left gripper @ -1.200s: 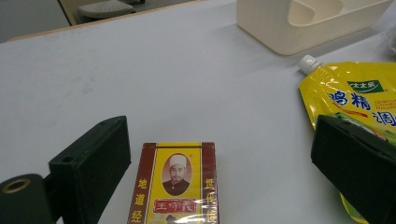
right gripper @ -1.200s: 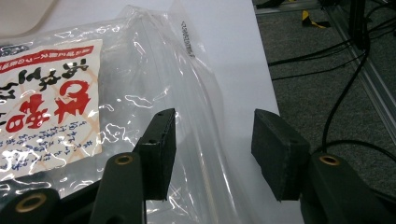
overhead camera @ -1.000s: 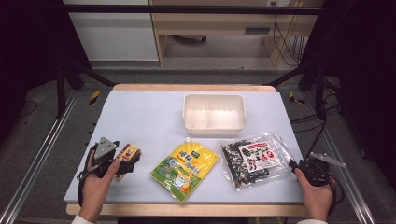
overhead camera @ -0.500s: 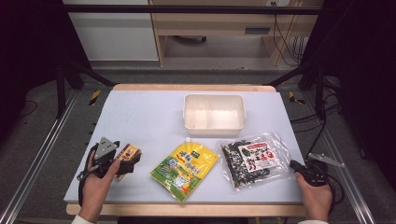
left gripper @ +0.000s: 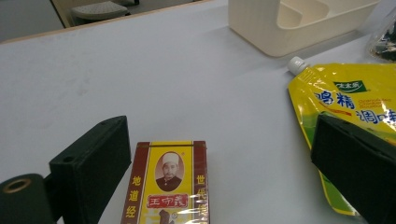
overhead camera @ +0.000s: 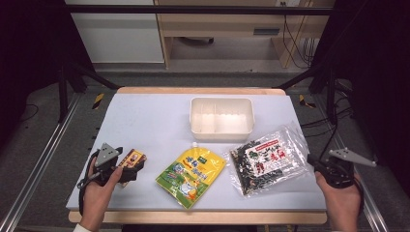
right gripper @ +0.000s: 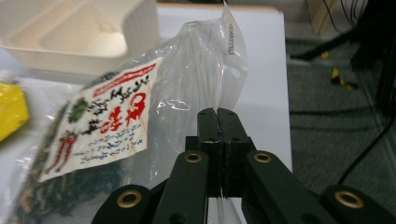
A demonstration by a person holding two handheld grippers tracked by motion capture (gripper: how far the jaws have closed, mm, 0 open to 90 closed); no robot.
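Honestly, light and stiff, that small red-and-yellow carton flat on the counter between the wide-open left claw: best pinched across its long sides. Right claw clamped on the crinkly seaweed bag.

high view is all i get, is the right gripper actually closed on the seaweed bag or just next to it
Observer: The right gripper has its jaws pressed together, and the clear edge of the seaweed bag stands up right at them, so it looks pinched.
Operator: and the left one, shut on that little box
Observer: No. The left gripper is open; the small box lies flat between the jaws, close to one and well clear of the other.
Operator: anything near the far jaw
Observer: It sits over the edge of the yellow pouch.
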